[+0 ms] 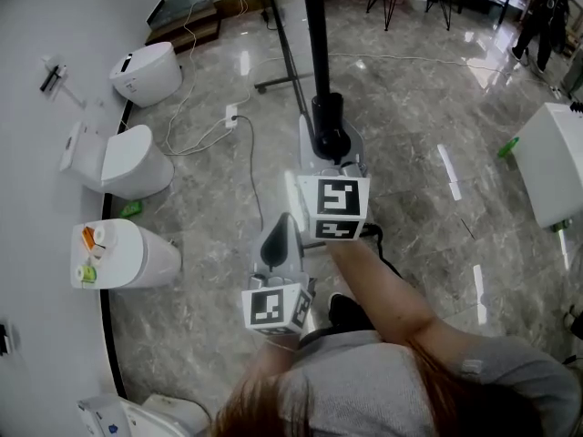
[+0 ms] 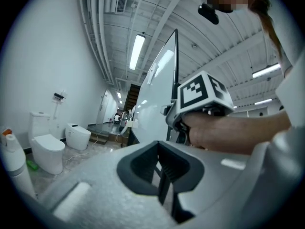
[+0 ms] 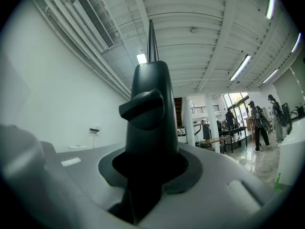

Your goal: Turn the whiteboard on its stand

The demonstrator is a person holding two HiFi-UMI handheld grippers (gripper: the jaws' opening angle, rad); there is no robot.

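The whiteboard (image 1: 316, 35) shows edge-on in the head view as a thin black line running up from my right gripper (image 1: 329, 126). That gripper is shut on the board's near edge at mid-frame. In the right gripper view the dark jaws (image 3: 148, 99) stand together, and the board's thin edge (image 3: 151, 39) rises above them like a spike. In the left gripper view the white panel (image 2: 155, 97) tilts away, with the right gripper's marker cube (image 2: 202, 92) and a hand beside it. My left gripper (image 1: 278, 239) hangs lower left of the right one, jaws together, holding nothing and apart from the board.
Several white toilets (image 1: 127, 162) line the curved white wall on the left. A white cable (image 1: 248, 157) and the stand's foot bar (image 1: 278, 83) lie on the grey marble floor. A white box (image 1: 554, 162) stands at the right, with a person (image 1: 542, 16) and tables far back.
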